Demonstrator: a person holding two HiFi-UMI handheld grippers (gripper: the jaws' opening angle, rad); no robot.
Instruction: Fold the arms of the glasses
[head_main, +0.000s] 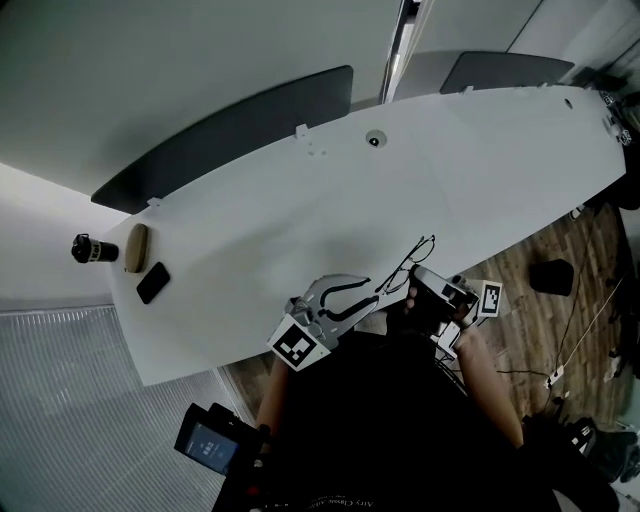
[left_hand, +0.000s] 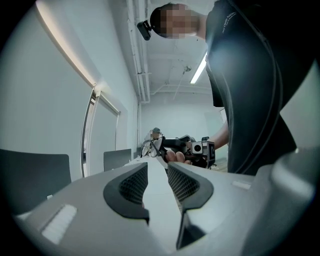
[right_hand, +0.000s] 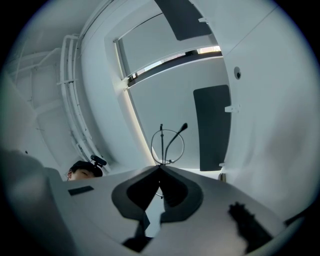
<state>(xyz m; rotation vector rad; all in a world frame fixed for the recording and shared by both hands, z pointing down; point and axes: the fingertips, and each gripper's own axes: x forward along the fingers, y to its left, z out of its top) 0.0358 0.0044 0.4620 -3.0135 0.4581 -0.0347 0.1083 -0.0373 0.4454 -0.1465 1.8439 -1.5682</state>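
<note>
The thin black wire-rimmed glasses (head_main: 412, 262) hang over the near edge of the long white table (head_main: 400, 170), their frame pinched between the closed jaws of the right gripper (head_main: 414, 276). The left gripper (head_main: 372, 289), just beside them at that edge, has its jaws parted around nothing.

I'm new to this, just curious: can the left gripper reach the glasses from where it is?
Probably yes. The left gripper has open, empty jaws pointing at the glasses, which the right gripper holds pinched close ahead; nothing lies between.
</note>
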